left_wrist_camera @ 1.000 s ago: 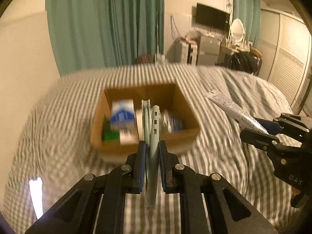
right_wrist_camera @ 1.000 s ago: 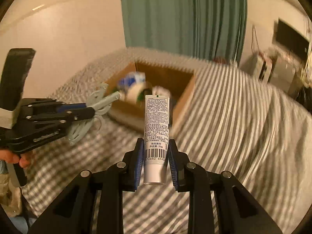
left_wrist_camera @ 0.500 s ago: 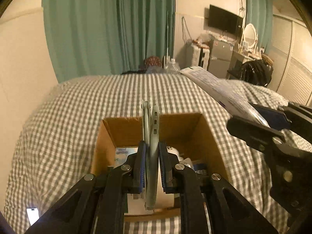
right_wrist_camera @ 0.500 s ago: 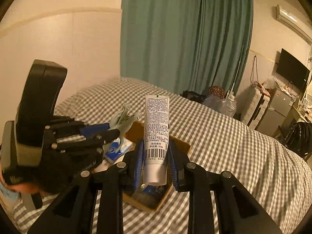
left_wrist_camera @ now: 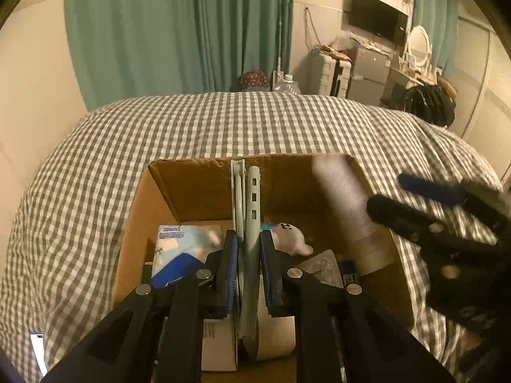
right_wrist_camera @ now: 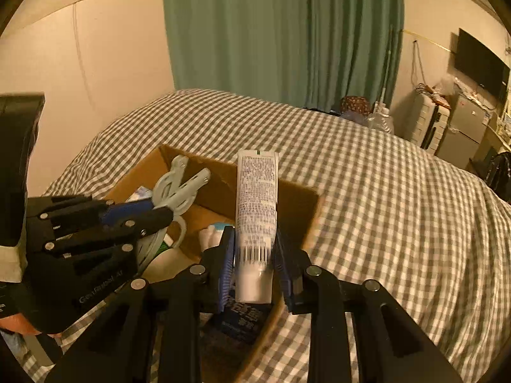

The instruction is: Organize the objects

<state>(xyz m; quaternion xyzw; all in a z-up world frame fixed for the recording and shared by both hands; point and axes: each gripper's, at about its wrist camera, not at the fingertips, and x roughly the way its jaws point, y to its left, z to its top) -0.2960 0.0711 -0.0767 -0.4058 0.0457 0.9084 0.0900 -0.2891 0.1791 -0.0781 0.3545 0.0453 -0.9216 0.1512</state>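
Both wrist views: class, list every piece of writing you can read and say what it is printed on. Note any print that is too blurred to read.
"GenRobot AI": on the left gripper body, right wrist view.
Tube in the right gripper: rows of small print and a barcode, too blurred.
Blue packet in the box: top label unreadable.
Dark packet: pale characters, unreadable.
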